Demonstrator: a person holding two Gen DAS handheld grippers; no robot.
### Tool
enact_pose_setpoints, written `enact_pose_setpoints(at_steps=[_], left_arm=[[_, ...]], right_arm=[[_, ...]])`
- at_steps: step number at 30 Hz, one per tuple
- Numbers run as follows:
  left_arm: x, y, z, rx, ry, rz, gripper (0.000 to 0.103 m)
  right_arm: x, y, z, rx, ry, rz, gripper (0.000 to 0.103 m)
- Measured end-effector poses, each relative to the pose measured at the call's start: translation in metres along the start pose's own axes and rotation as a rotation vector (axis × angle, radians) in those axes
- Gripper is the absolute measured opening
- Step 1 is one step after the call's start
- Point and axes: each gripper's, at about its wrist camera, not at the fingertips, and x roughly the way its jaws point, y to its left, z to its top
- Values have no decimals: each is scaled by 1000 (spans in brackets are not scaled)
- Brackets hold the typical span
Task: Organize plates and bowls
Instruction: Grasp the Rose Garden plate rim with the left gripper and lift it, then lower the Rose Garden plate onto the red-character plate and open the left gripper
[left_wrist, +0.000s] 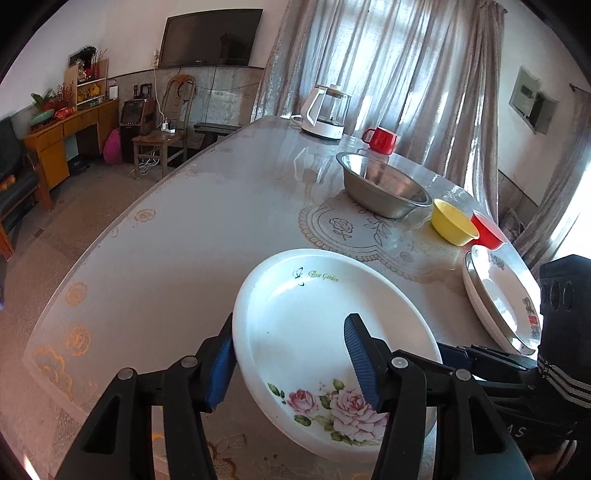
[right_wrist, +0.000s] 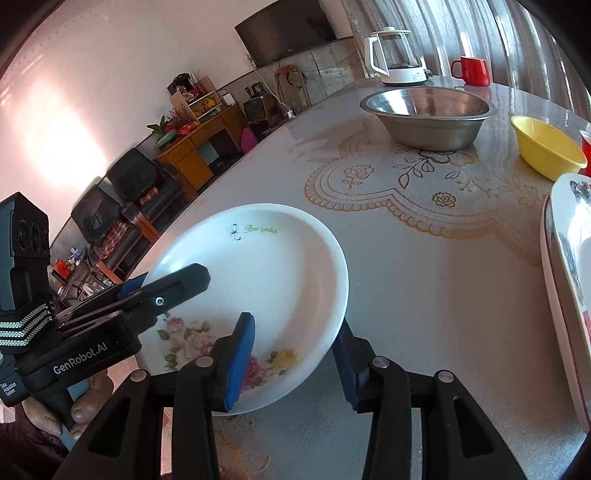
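Observation:
A white plate (left_wrist: 314, 314) (right_wrist: 266, 266) with pink roses and "Rose Garden" lettering sits at the near left of the table, near edge slightly raised. My left gripper (left_wrist: 291, 325) (right_wrist: 173, 284) clamps its left rim, one pad outside the edge and the other on the inner wall. My right gripper (right_wrist: 295, 321) (left_wrist: 450, 352) straddles the near right rim, one pad over the inside and one outside under the edge; its pads do not look pressed on the plate. A stack of flowered plates (left_wrist: 495, 295) (right_wrist: 569, 277) lies to the right.
Beyond the plate stand a steel bowl (left_wrist: 384, 184) (right_wrist: 428, 110), a yellow bowl (left_wrist: 452, 221) (right_wrist: 546, 147) and a red bowl (left_wrist: 487, 230). A red mug (left_wrist: 382, 140) and a white kettle (left_wrist: 325, 110) sit at the far end. The table's curved edge (left_wrist: 110, 236) runs along the left.

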Motion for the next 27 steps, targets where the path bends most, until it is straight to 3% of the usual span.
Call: enact_pose_setpoints(at_steps=[17,27], left_arm=[[-5,-29,13,39,-27,-48,57],[-1,-62,28,111,-38,-99,57]], right_arm=[[-32,-12,7,56,-73,-6,43],[-62,-28,10,97,-149,-39,43]])
